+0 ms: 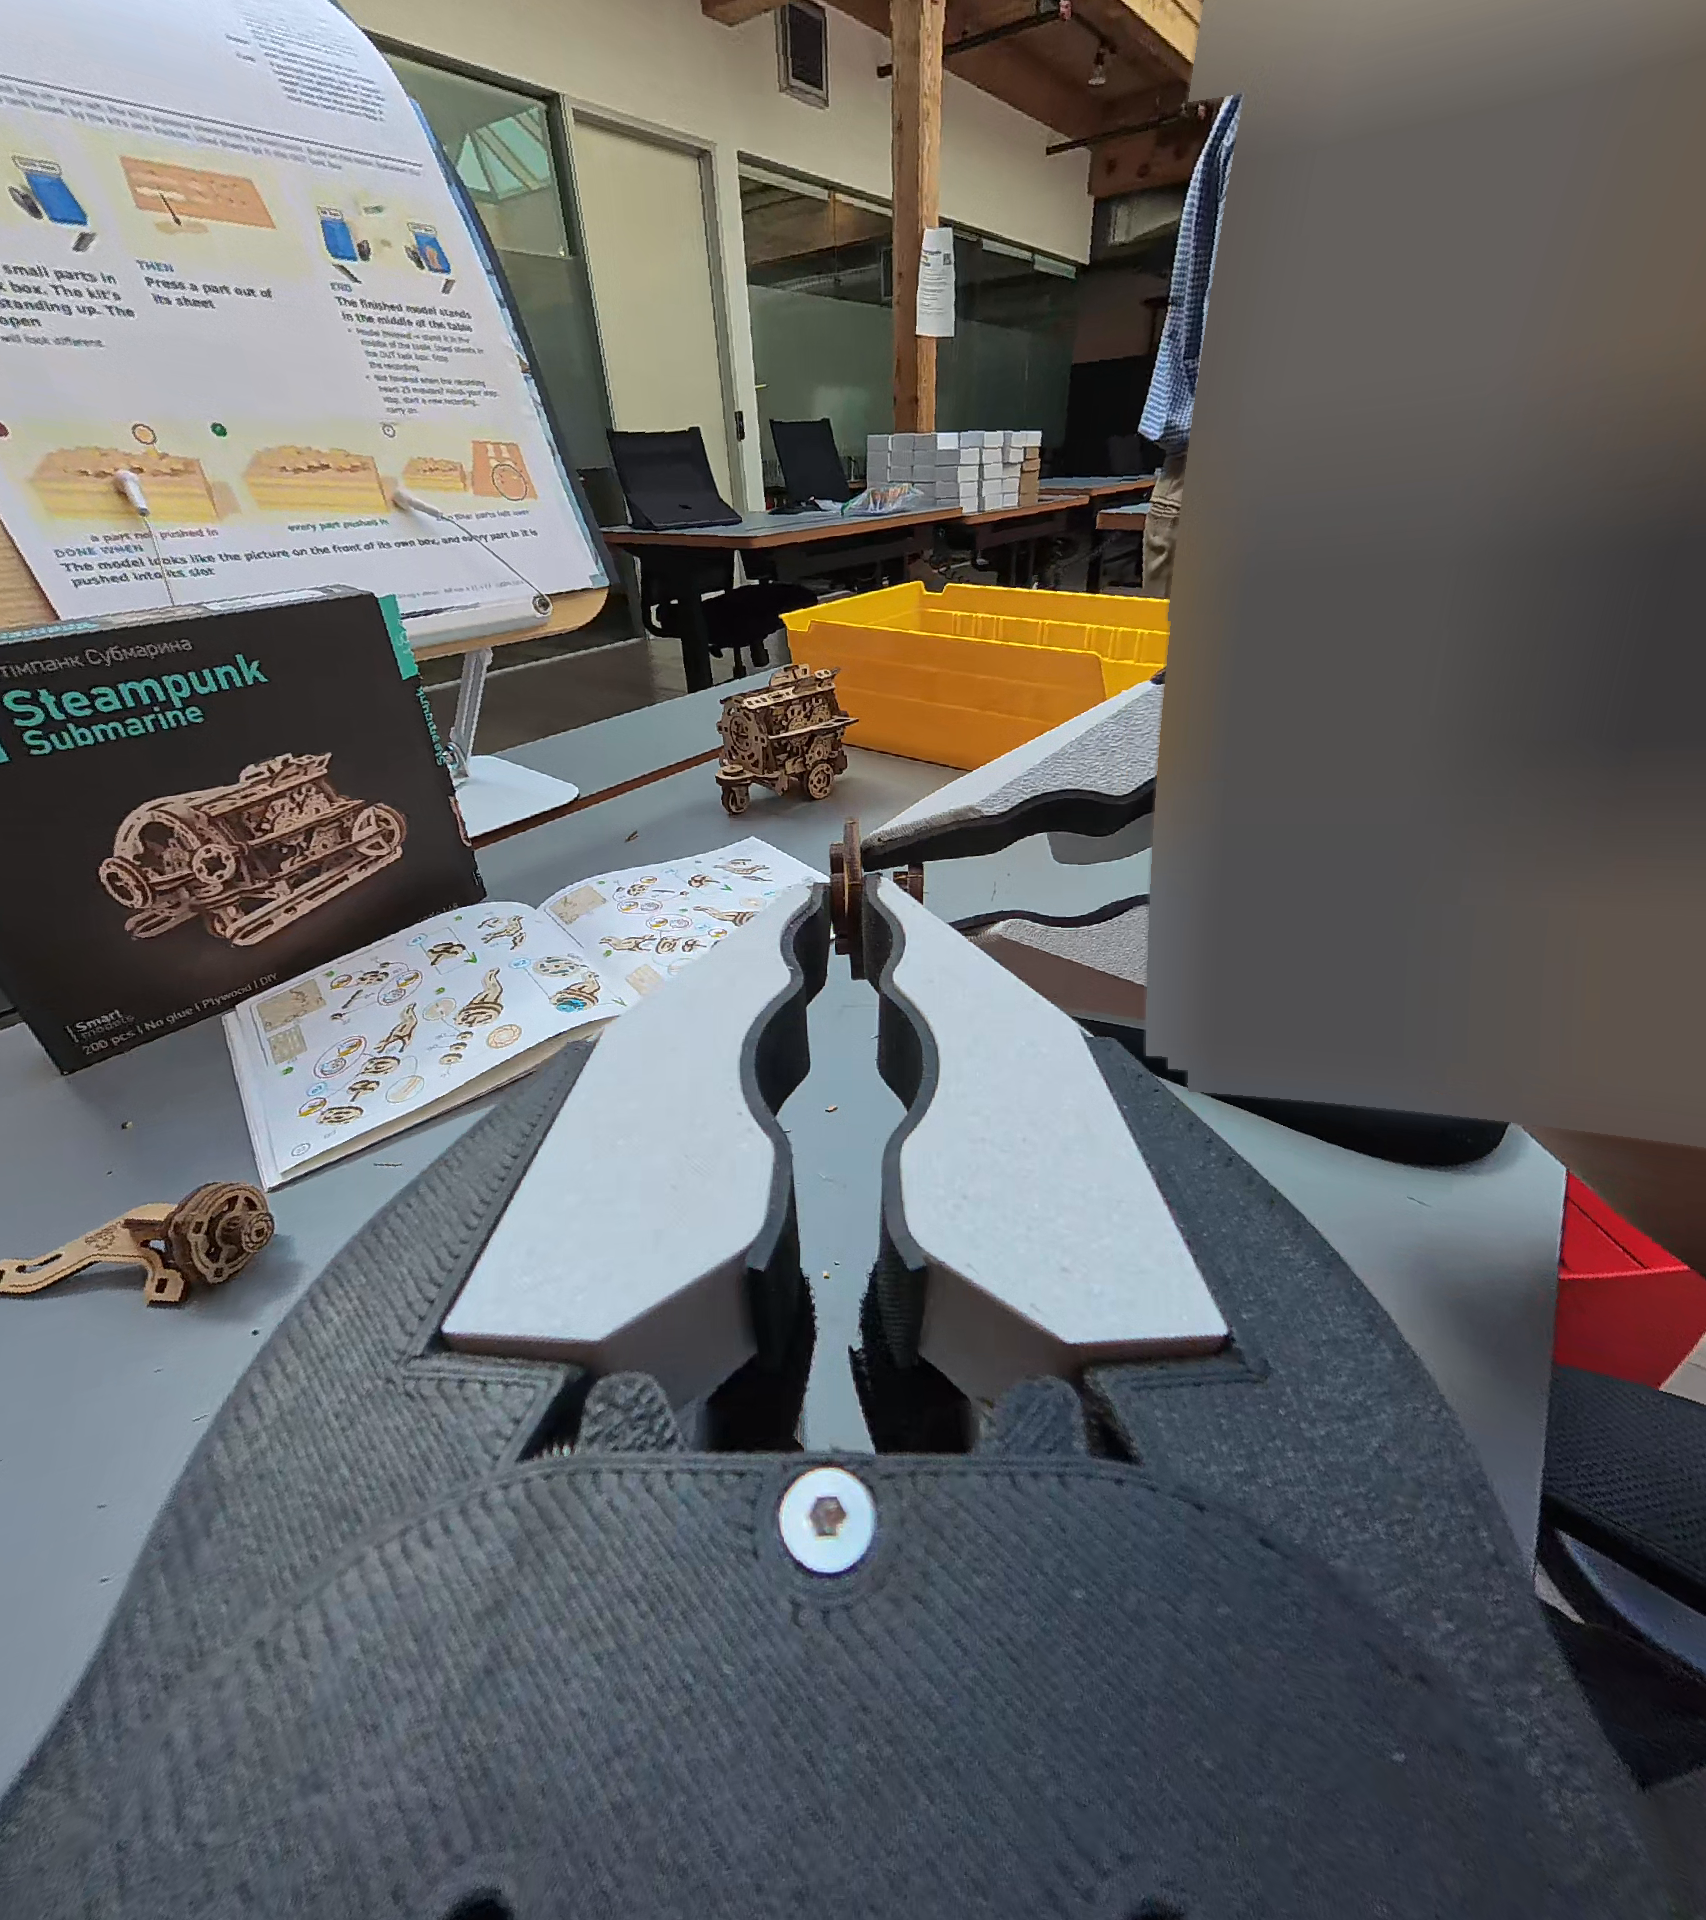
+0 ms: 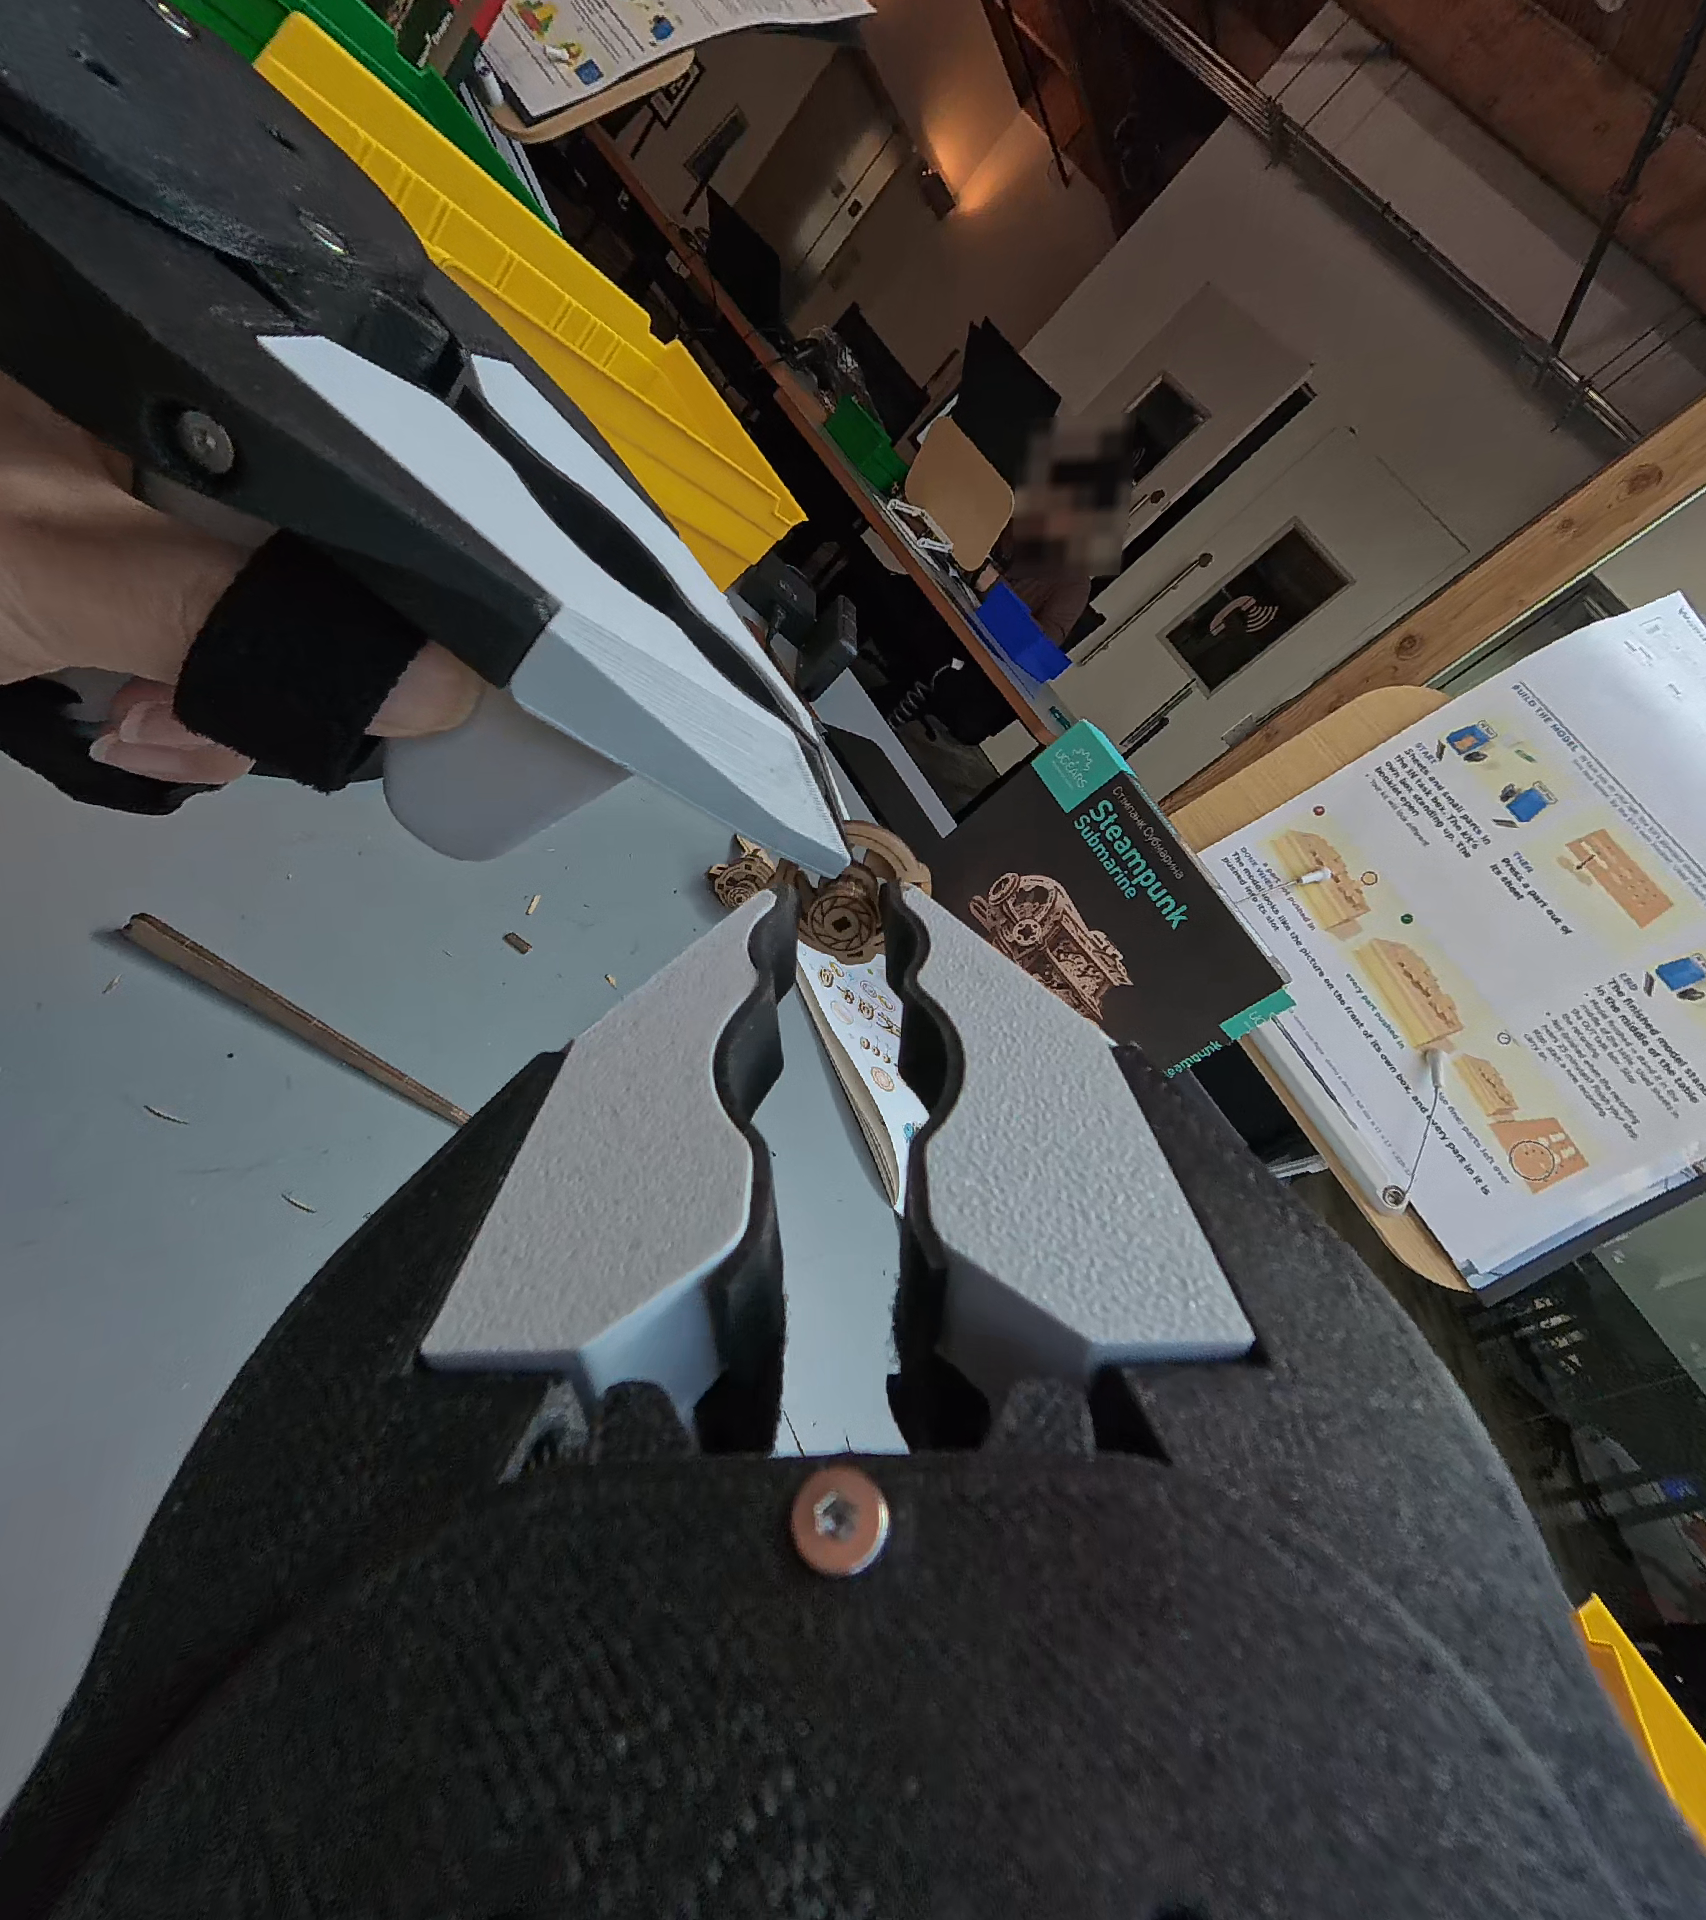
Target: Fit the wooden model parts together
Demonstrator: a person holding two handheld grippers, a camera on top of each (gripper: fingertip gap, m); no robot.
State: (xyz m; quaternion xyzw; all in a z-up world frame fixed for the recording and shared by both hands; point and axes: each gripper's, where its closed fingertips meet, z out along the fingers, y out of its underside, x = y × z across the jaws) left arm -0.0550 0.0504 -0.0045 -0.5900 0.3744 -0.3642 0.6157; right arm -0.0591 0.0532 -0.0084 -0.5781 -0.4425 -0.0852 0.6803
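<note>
My left gripper is shut on a small dark wooden disc part, seen edge-on at its fingertips. My right gripper is shut on a round wooden gear piece with a square hole. The two grippers meet tip to tip above the table. The right gripper comes in from the right in the left wrist view. The left gripper comes in from the upper left in the right wrist view, held by a hand. I cannot tell whether the two parts are joined.
On the grey table lie a wooden sub-assembly, a partly built model, the open booklet, the standing kit box and a thin wooden strip. A yellow bin and an instruction board stand behind. Left and right tips are no more than a few centimetres apart.
</note>
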